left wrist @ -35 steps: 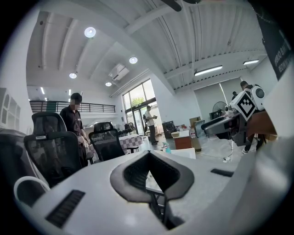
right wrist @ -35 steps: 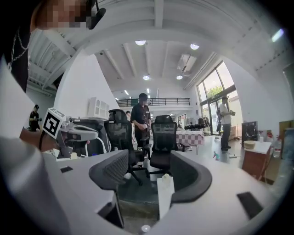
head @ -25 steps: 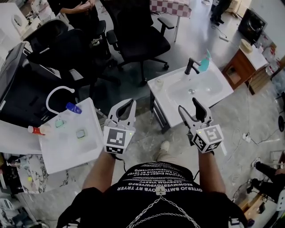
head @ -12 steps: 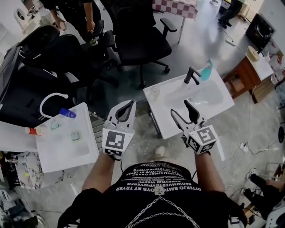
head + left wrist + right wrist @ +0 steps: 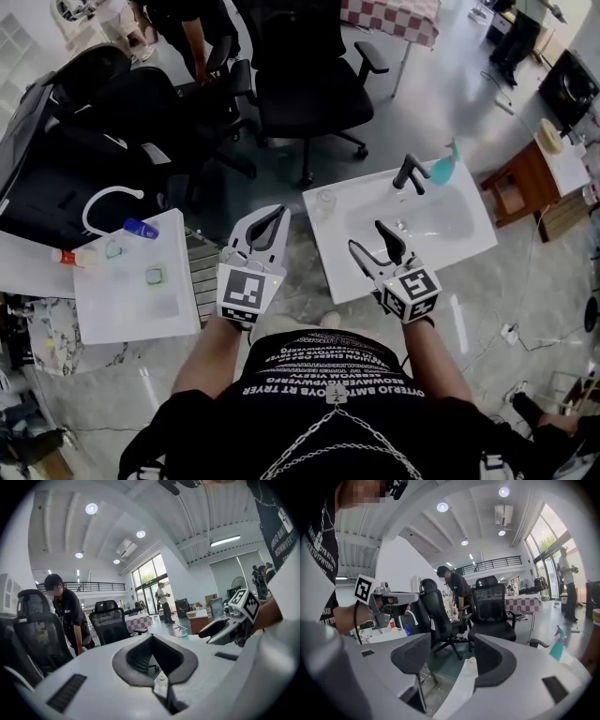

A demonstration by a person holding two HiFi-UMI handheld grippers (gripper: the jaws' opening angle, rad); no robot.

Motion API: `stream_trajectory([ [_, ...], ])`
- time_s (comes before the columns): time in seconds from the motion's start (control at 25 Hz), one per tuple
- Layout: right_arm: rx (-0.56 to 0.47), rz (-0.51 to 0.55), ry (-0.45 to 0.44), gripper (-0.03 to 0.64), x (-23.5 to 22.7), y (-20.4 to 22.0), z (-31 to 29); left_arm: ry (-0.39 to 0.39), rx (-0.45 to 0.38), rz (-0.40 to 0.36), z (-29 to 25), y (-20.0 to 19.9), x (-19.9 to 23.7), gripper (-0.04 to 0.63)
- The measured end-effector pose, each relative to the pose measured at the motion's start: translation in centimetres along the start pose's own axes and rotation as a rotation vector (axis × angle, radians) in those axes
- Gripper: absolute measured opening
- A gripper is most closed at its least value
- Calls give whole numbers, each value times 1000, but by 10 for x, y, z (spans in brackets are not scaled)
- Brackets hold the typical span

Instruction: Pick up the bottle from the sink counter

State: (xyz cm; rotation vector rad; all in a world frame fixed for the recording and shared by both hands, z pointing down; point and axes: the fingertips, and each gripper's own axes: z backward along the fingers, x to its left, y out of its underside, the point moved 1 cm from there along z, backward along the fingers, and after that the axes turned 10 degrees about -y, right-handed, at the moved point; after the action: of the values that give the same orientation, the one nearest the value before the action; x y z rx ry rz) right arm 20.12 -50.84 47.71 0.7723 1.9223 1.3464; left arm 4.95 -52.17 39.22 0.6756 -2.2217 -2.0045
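A white sink counter (image 5: 349, 270) stands ahead on the right. A small clear bottle (image 5: 325, 200) stands upright on its far left corner. A teal spray bottle (image 5: 443, 167) stands behind the black faucet (image 5: 410, 172). My right gripper (image 5: 368, 236) hangs open and empty over the counter's front edge, pointing toward the small bottle (image 5: 472, 663), which shows beyond the gap between its pads. My left gripper (image 5: 272, 215) is shut and empty, just left of the counter. The small bottle (image 5: 161, 680) shows through the gap in its closed jaws, and the right gripper (image 5: 225, 627) shows at that view's right.
A second white counter (image 5: 131, 314) at the left carries a white hooped faucet (image 5: 105, 200), a blue-capped bottle (image 5: 142, 228) and a red-capped one (image 5: 72, 256). Black office chairs (image 5: 309, 89) and a person (image 5: 192, 28) stand behind. A wooden cabinet (image 5: 525, 183) sits at the right.
The sink counter has come nearer in the head view. My right gripper has moved left and forward over its front edge, still open. The left gripper has hardly moved.
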Motion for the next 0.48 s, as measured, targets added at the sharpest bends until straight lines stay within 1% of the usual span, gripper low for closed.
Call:
stream_trajectory([
  [0.08,24,-8,-29,268,-3,14,-14,-12,18,7,-2,6,3,5],
  [0.24,56,-10,-116,276,-5,39,-37,-23,40,13,-6,12,7,5],
  [0.32,84,-7,-133,276,-8,51,-49,-28,40,15,-9,12,12,5],
  [0.48,120,-19,-136,283,-16,67,-71,-32,46,21,-23,17,25,6],
])
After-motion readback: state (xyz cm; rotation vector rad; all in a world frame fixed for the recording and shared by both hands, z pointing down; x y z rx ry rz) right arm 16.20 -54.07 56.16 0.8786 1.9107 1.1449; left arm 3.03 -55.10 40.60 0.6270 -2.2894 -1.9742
